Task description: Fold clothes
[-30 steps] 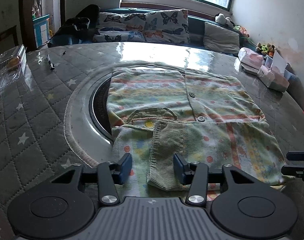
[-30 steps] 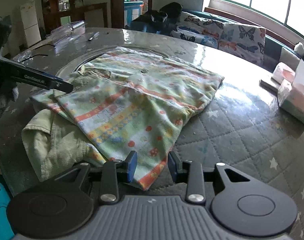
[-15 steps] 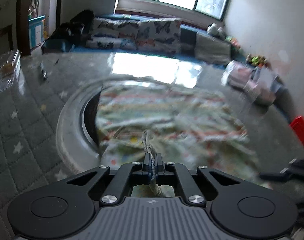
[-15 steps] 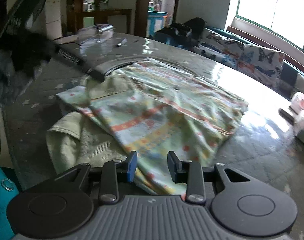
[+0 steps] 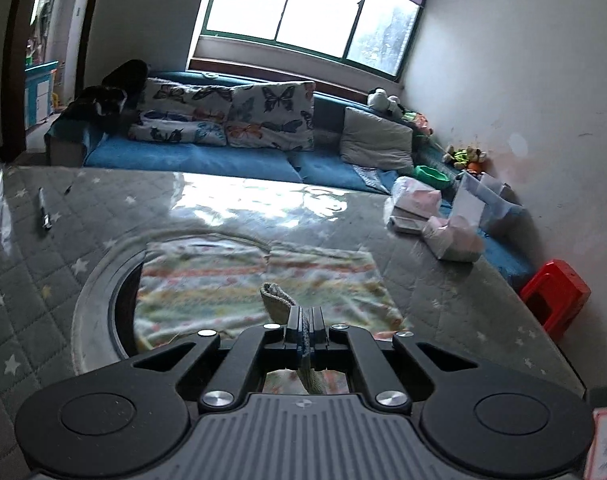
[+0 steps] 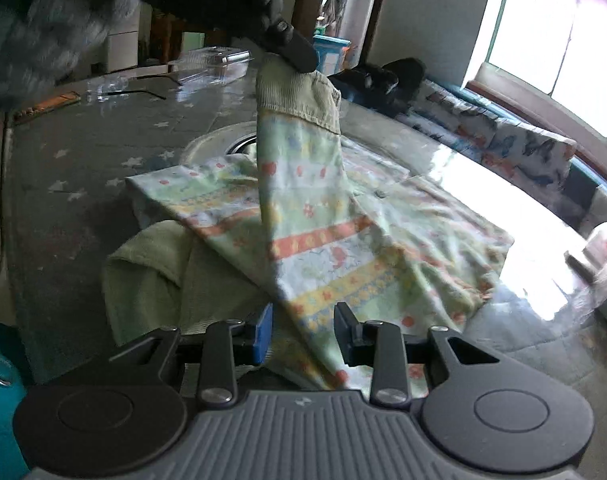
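While the left gripper (image 5: 304, 322) is clamping the corduroy cuff (image 6: 299, 94), which it straddled unclosed a second ago, the sleeve is lifting off the printed shirt (image 6: 403, 224) on the quilted table (image 5: 43, 280). Right gripper (image 6: 302, 330) is idling wide over the hem, so folding is starting.

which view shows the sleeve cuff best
The right wrist view: the ribbed cuff hangs in the open, pinched by the left gripper, with the sleeve draping down to the shirt. The left wrist view shows only a curl of cuff poking up past its own shut fingers.
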`<state>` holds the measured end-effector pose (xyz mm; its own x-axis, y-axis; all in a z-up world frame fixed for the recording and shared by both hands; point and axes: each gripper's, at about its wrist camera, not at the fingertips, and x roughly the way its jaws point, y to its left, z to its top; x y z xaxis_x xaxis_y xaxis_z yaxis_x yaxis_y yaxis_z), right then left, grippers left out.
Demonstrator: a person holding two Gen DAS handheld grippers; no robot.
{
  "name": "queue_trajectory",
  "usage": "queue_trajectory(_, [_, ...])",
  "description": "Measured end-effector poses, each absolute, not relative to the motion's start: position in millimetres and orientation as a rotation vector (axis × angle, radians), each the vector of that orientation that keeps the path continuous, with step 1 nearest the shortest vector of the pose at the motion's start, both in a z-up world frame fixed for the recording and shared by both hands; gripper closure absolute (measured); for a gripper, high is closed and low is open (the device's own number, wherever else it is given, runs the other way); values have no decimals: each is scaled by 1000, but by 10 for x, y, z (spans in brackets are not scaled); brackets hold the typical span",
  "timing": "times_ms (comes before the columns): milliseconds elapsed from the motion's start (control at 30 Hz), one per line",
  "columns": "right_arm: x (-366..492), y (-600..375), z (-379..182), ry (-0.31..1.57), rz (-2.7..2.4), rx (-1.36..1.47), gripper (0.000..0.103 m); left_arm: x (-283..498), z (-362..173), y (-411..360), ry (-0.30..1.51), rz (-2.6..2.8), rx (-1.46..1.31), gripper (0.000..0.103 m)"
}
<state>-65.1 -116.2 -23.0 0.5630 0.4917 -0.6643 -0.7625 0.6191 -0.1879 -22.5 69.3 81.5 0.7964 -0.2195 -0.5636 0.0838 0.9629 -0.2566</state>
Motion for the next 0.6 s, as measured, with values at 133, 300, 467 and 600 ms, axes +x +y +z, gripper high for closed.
queue_trajectory(133, [-604, -1243, -228, 598, 696, -497, 71, -211, 913, 620, 610, -188, -211, 100])
queue_trajectory(300, [-634, -1345, -257, 603, 663, -515, 71, -167, 1005, 582, 597, -199, -210, 102])
queue_trajectory(467, [-670, -1472, -268, 589, 603, -541, 71, -161, 1005, 576, 594, -194, -193, 102])
queue_trajectory(600, [-698, -1576, -264, 601, 587, -541, 76, -165, 843, 685, 635, -157, -196, 102])
